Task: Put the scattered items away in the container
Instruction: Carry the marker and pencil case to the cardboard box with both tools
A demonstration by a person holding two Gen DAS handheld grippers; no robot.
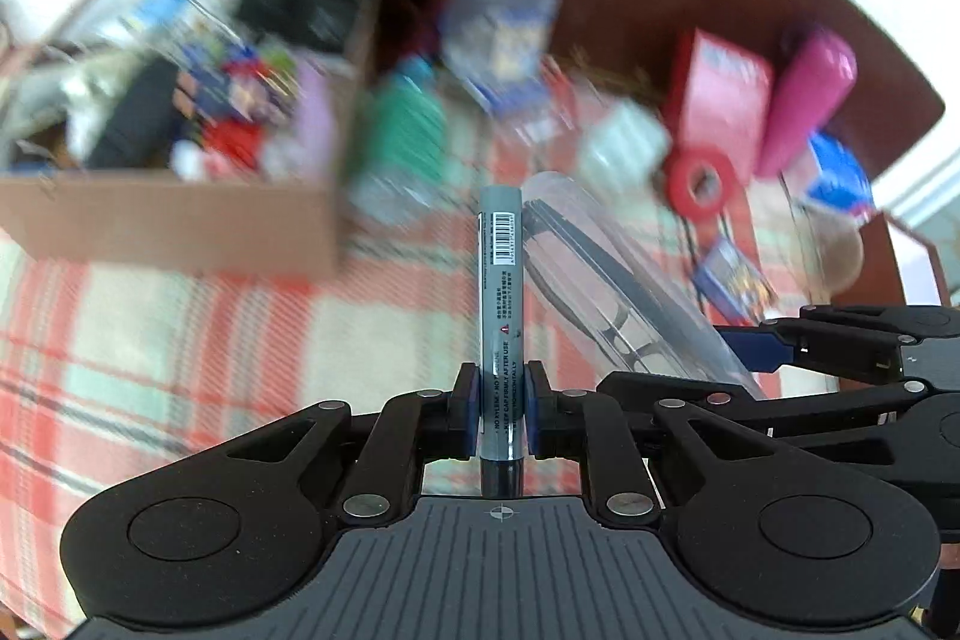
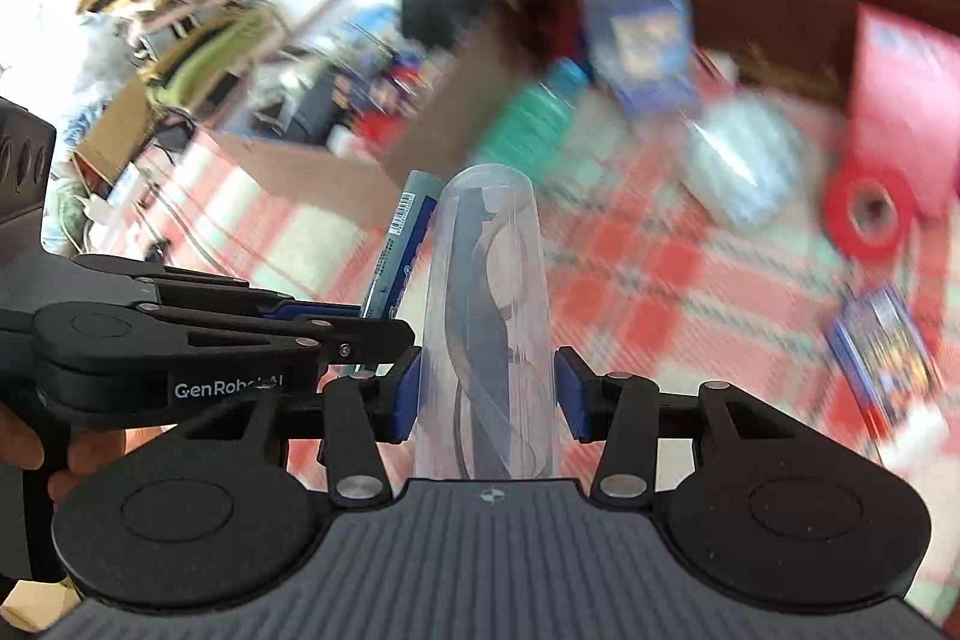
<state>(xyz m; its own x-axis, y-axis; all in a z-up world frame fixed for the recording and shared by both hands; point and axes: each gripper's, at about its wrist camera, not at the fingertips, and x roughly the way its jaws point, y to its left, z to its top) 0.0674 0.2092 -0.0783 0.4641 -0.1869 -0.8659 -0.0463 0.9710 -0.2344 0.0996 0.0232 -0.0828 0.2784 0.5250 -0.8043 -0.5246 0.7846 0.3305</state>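
Left gripper [image 1: 497, 409] fingers are clamping narrow on grey marker [image 1: 501, 280]; right gripper [image 2: 486, 394] fingers are holding clear glasses case [image 2: 486, 292], wider.

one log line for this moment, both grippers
left hand-held gripper: shut on grey marker | right hand-held gripper: shut on clear glasses case | cardboard box: ahead-left, partly filled

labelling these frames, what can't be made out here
- Left wrist view: cardboard box contents are smeared by motion blur.
- Left wrist view: grey marker lower end is hidden behind the left gripper.
- Right wrist view: clear case base is cut off by the right gripper; the blue packet print is blurred.
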